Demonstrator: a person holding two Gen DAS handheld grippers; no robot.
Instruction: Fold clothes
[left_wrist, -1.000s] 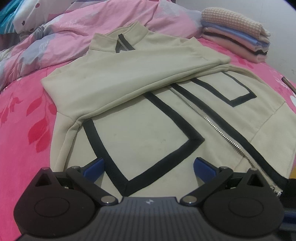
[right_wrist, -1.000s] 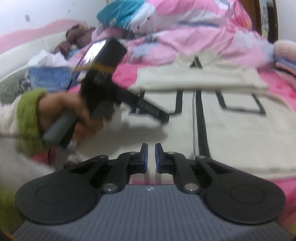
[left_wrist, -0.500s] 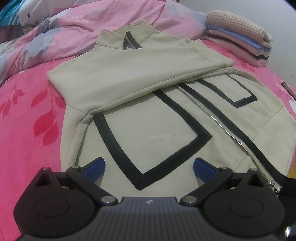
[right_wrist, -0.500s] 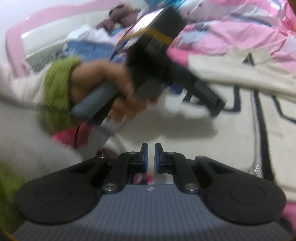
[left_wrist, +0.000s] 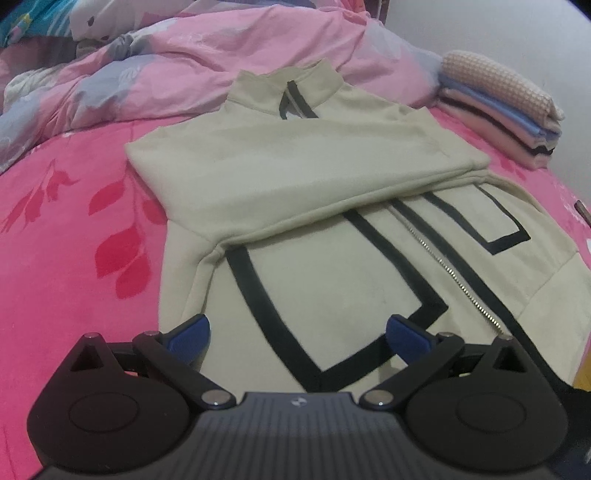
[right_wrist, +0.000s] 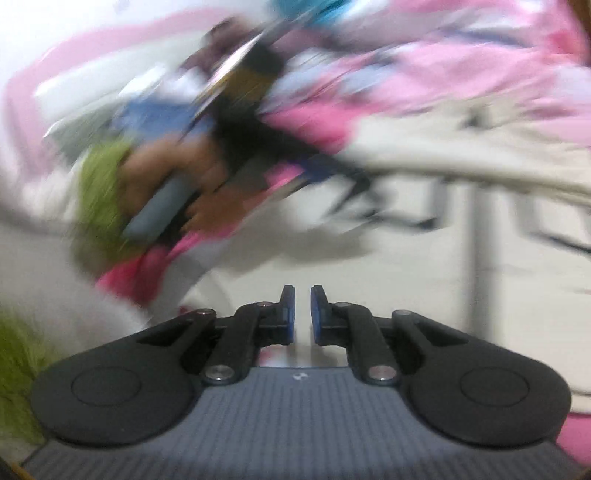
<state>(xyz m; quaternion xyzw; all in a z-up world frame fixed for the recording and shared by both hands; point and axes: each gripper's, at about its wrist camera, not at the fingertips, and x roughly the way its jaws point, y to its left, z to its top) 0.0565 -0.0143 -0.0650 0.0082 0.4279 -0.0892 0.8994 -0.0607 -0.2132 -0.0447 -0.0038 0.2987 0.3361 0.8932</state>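
1. Covering most of the left wrist view, a pink bedspread (left_wrist: 74, 229) with red leaf prints carries everything else.
2. A rumpled pink and grey floral quilt (left_wrist: 155, 62) is heaped at the far side, behind the garment's collar.
3. A beige zip jacket (left_wrist: 332, 236) with black stripe trim lies flat at the middle of the bed, its sleeves folded across the chest and the metal zipper (left_wrist: 454, 273) running down the front.
4. A stack of folded clothes (left_wrist: 502, 110) sits at the far right, apart from the jacket.
5. The left gripper (left_wrist: 297, 334) hovers over the jacket's near hem, blue pads spread wide, holding nothing.
6. The right gripper (right_wrist: 302, 314) has its pads nearly together with a thin gap, empty; its view is heavily blurred.
7. A hand (right_wrist: 173, 184) with a green cuff holds the other tool's handle in that blurred view.
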